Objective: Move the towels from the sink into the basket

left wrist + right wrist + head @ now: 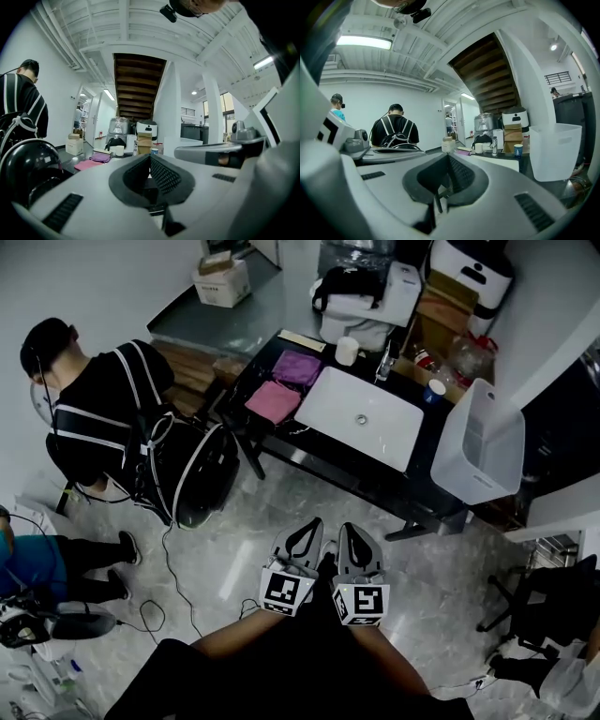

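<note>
Head view: L gripper (302,538) & R gripper (354,542) are held side by side close to the body, both w/ jaws together and nothing in them, well apart from the counter (309,454). Purple towel (298,367) & pink towel (273,401) lie flat on the counter just left of the sink (330,411), not in it; the basin looks bare. Basket (478,442) stands at the counter's right end, so the sink sits between towels & basket. Risks, as I judge them: on the carry across, a hanging towel could sweep the faucet (385,360), white cup (347,351) or blue cup (433,390) along the back edge. A pinch on one layer only could let the cloth slip out midway. On the approach there's a cable (173,568) on the floor, plus a person in black (103,409) w/ a helmet (202,474) near the towel end, so room is tight there. L gripper view: pads pressed together, empty; both towels show far off past the tips, helmet low at left. R gripper view: pads likewise closed, empty. The basket is at right, and the faucet & cups are on the counter beyond the tips. The person in black is at left. Nothing blocks the basket's mouth.
</note>
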{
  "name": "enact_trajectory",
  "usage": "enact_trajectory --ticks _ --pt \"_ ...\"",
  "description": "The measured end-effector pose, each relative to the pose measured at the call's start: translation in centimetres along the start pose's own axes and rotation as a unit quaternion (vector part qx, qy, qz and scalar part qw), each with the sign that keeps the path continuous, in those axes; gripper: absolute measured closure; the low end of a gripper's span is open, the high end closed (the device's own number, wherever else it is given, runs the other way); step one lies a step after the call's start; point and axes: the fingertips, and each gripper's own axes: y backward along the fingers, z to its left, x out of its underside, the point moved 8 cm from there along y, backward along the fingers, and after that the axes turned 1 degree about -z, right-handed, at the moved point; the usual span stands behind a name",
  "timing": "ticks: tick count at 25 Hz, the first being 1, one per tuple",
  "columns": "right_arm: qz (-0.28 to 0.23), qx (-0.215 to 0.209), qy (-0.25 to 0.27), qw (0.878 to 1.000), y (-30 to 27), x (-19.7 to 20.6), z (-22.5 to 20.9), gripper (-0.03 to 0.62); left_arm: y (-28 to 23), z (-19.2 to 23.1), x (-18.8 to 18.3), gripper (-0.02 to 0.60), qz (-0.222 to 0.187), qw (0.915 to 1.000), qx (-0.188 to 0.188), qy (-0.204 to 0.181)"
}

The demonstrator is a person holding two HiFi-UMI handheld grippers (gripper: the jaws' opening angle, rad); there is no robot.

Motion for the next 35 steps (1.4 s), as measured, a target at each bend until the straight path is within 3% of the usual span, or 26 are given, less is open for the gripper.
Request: enact_trajectory --ticks 7,12,16,24,28,35 --pt "0.006 -0.034 0.005 0.999 -8.6 -2.1 -6.7 0.585 -9.2 2.9 -1.5 0.568 0.004 0.9998 -0.017 -0.003" --pt "0.01 -0.07 0.001 0.998 -13.5 -2.5 -9.7 0.584 -13.1 4.9 -2.0 0.568 0.01 0.9982 -0.058 -0.012" --pt "0.018 -0.096 0.005 0.995 -16.9 -2.3 -11.3 0.585 -15.4 6.2 -1.5 0.569 0.017 0.9971 -0.074 0.003" --pt "0.042 -0.153 0.003 0.987 -21.8 -2.2 -10.0 0.584 -16.2 10.8 -1.7 0.568 0.026 0.9914 -0.128 0.009" --pt "0.061 -0.143 0.011 0.988 -23.6 -1.1 -9.3 0.583 -16.2 13.9 -0.2 0.568 0.041 0.9892 -0.139 0.023" --pt "0.081 -0.118 0.023 0.989 -28.6 -0.8 -7.8 0.583 -17.4 20.3 -0.3 0.569 0.037 0.9917 -0.123 0.013"
